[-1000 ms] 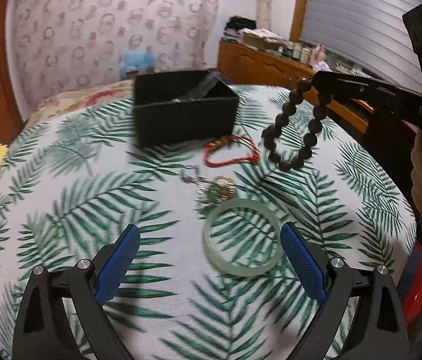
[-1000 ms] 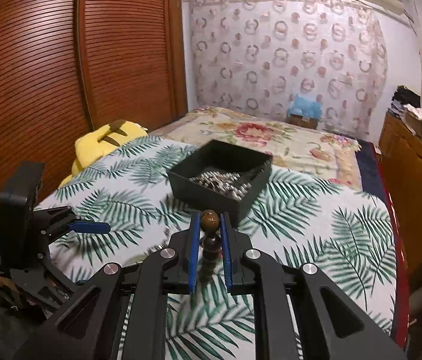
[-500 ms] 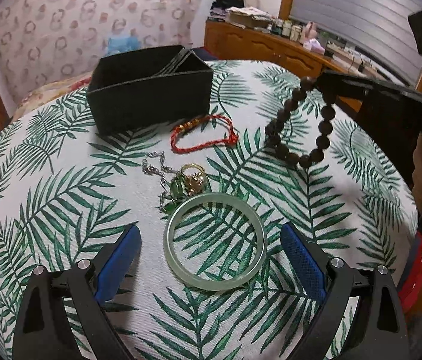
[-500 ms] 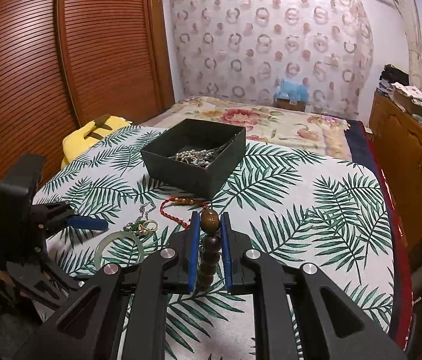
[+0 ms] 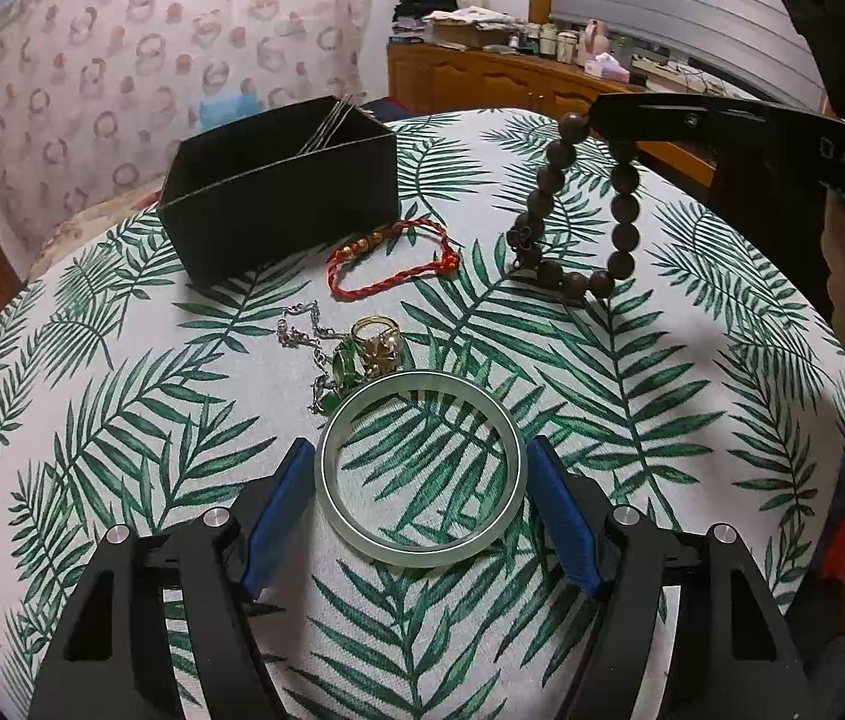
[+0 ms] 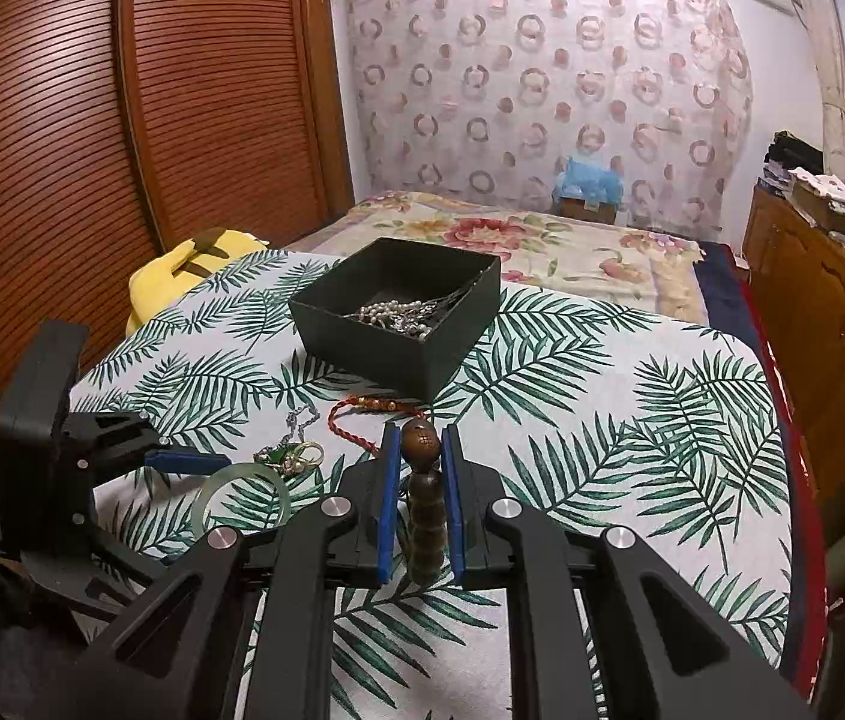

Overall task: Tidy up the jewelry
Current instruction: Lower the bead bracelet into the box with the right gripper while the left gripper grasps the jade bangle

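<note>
A pale green jade bangle [image 5: 420,468] lies flat on the leaf-print cloth, and my left gripper [image 5: 420,474] is open around it, one blue pad on each side. It also shows in the right wrist view [image 6: 240,492]. My right gripper [image 6: 419,450] is shut on a dark wooden bead bracelet [image 6: 422,498], which hangs over the table in the left wrist view [image 5: 578,210]. A black box [image 6: 398,315] holds pearl and silver chains. A red cord bracelet [image 5: 392,264], a silver chain [image 5: 302,330] and a gold ring with green stones [image 5: 371,348] lie before it.
The table is round with a leaf-print cloth [image 6: 602,408]. A yellow plush [image 6: 182,270] sits at its far left edge. A bed [image 6: 542,246] lies behind, a wooden dresser [image 6: 830,312] to the right, and slatted wardrobe doors [image 6: 92,120] to the left.
My left gripper has moved forward and down until its open fingers straddle the jade bangle, and narrowed. My right gripper has come lower toward the table with the bead bracelet.
</note>
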Available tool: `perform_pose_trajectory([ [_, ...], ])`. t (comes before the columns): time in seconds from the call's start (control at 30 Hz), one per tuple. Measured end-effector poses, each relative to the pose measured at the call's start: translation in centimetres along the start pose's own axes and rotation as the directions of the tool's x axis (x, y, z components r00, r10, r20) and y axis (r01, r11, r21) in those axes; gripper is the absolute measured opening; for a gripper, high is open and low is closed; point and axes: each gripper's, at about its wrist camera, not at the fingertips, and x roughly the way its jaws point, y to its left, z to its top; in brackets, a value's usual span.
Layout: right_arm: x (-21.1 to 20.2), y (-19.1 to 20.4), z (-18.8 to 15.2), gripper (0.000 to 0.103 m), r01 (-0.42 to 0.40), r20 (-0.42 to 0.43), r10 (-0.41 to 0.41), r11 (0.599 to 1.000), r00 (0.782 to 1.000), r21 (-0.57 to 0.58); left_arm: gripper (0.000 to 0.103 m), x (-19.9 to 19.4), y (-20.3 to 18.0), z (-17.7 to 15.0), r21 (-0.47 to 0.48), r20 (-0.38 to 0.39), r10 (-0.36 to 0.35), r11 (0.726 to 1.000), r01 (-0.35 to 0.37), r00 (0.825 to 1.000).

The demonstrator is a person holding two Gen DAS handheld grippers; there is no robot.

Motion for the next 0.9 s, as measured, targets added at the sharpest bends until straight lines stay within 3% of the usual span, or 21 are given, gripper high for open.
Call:
perform_pose_trajectory([
  [0.4, 0.0, 0.9, 1.8, 0.015, -0.017, 0.024, 0.017, 1.0, 1.0, -0.022, 0.069, -3.4, 3.4, 0.6, -0.107, 0.109, 0.028, 0.994, -0.017, 0.994],
  [0.9, 1.5, 3.0, 10.1, 0.015, -0.013, 0.114, 0.024, 0.995, 0.993, -0.096, 0.069, -4.5, 8.2, 5.0, -0.149, 0.196, 0.098, 0.986, -0.069, 0.976],
])
